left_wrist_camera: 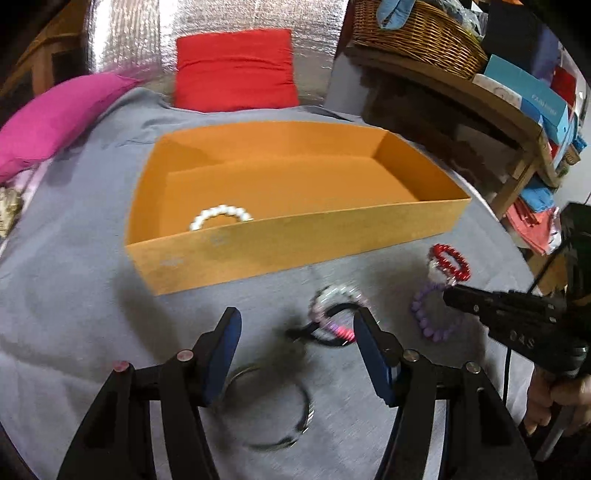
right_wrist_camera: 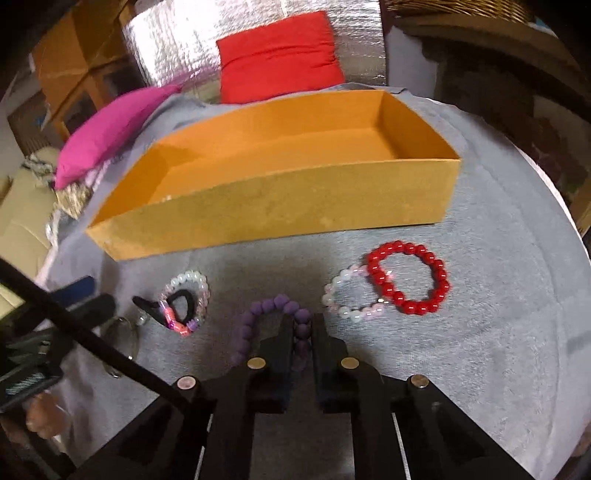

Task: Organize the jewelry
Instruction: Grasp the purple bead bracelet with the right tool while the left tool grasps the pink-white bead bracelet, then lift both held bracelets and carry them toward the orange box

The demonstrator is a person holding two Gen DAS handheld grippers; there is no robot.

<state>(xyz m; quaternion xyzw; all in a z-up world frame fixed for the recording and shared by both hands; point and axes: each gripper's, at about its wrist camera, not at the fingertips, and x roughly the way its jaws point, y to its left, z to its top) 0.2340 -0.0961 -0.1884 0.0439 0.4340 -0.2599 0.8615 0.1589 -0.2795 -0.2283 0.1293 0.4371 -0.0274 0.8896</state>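
An open orange box sits on the grey cloth; a white pearl bracelet lies inside at its near left. My left gripper is open and empty, above a silver bangle and near a clear-pink bead bracelet tangled with a black band. My right gripper is shut on the purple bead bracelet, one side of it pinched between the fingers. A red bead bracelet overlaps a pale pink one.
A pink cushion and a red cushion lie behind the box against a silver foil wall. A wooden shelf with a wicker basket and boxes stands at the right. The cloth's edge curves close on the right.
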